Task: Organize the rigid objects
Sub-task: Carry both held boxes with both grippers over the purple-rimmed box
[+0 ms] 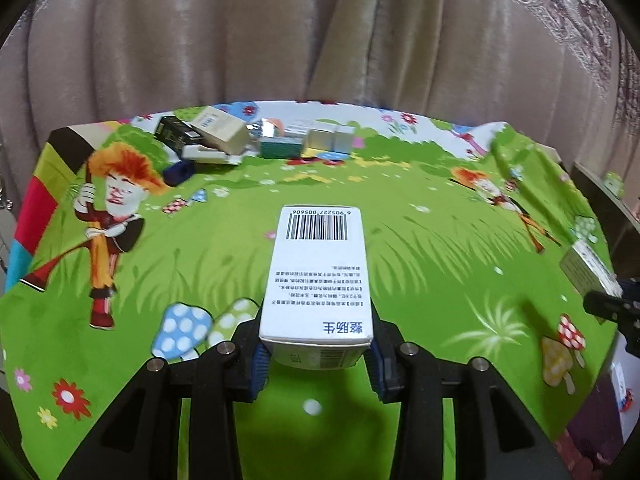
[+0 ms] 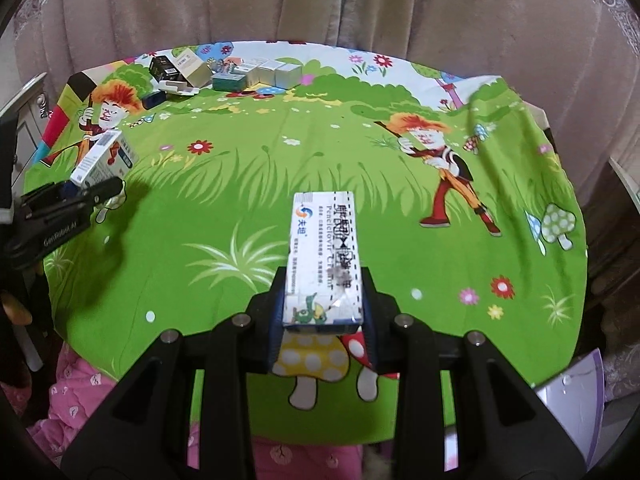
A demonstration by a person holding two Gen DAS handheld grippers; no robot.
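Note:
My left gripper (image 1: pixel 316 354) is shut on a white medicine box with a barcode (image 1: pixel 318 272) and holds it above the green cartoon tablecloth (image 1: pixel 420 248). My right gripper (image 2: pixel 322 320) is shut on a narrow white and blue medicine box (image 2: pixel 324 256), also held above the cloth. In the right wrist view the left gripper (image 2: pixel 96 190) with its box (image 2: pixel 104 158) shows at the left. In the left wrist view the right gripper's fingertip (image 1: pixel 604 302) and its box (image 1: pixel 588 272) show at the right edge.
A cluster of several small boxes (image 1: pixel 248 138) lies at the table's far edge; it also shows in the right wrist view (image 2: pixel 224 70). A beige curtain (image 1: pixel 320 32) hangs behind the table. Pink fabric (image 2: pixel 80 392) lies below the near edge.

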